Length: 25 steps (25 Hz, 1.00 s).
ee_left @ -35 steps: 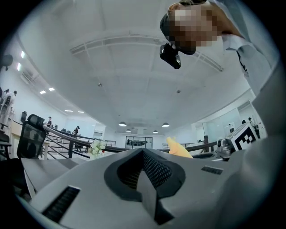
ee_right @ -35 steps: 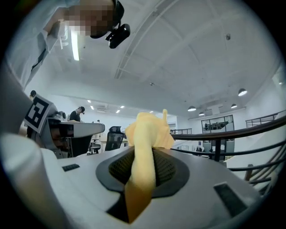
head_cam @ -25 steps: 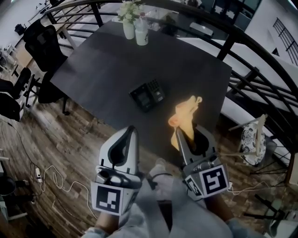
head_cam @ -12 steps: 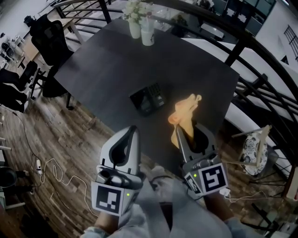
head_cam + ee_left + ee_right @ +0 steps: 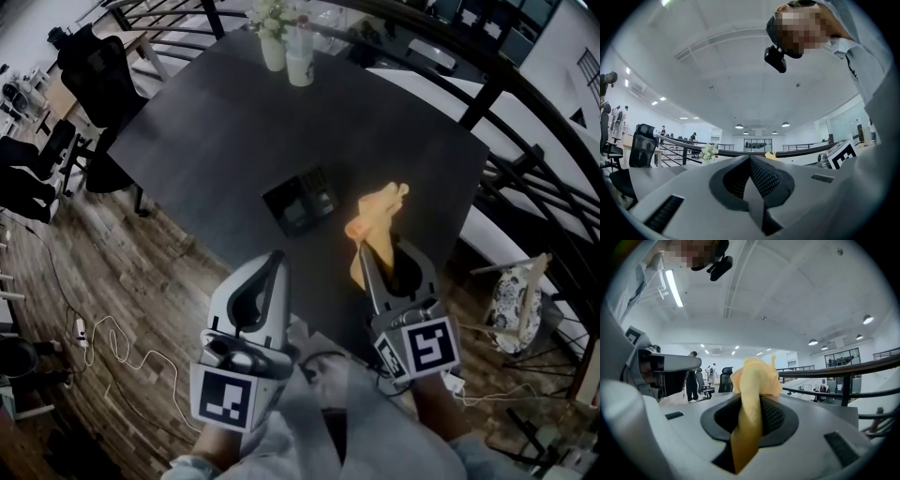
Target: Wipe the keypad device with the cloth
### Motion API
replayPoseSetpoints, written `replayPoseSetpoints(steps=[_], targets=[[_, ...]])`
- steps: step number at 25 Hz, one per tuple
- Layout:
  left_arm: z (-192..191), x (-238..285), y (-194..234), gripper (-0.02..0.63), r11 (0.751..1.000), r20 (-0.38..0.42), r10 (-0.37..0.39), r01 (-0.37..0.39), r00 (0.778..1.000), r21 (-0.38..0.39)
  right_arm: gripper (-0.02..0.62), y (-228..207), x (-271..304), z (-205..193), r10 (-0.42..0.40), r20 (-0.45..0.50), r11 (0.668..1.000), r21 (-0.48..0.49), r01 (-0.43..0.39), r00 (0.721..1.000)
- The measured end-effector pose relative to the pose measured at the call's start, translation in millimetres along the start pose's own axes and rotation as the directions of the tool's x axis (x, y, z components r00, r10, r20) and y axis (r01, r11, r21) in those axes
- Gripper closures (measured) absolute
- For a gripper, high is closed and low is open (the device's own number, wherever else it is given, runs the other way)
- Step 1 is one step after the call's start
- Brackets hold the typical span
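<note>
Dark table (image 5: pixel 216 141); flower vase (image 5: pixel 272 49) beside white container (image 5: pixel 300 66), far edge; office chair (image 5: pixel 94 70).

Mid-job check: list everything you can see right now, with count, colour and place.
table: one, dark grey, middle of the head view
keypad device: one, black, on the table towards its near edge
cloth: one, orange-yellow, held up to the right of the keypad device
vase of flowers: one, white, far end of the table
bottle: one, pale, right beside the vase
office chairs: at least two, black, on the floor left of the table
railing: one, black, beyond the table's far and right sides
left gripper: one, grey, jaws shut and empty
right gripper: one, grey, jaws shut on the cloth
</note>
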<state>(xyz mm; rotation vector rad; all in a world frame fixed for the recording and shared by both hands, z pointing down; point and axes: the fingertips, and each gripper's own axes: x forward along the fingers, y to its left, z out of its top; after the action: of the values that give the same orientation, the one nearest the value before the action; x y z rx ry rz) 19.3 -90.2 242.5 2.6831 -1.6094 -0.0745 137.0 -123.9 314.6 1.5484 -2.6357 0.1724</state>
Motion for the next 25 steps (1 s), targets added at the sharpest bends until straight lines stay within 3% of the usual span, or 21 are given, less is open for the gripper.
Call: replayPoseSetpoints(steps=[25], targets=[[-19.2, 47.6, 91.6, 0.592, 0.998, -0.04, -0.057, 0.055, 0.998, -0.041, 0.495, -27.9, 117.6, -61.0, -0.109, -0.156, 0.994, -0.007, 0.109, 0.982]])
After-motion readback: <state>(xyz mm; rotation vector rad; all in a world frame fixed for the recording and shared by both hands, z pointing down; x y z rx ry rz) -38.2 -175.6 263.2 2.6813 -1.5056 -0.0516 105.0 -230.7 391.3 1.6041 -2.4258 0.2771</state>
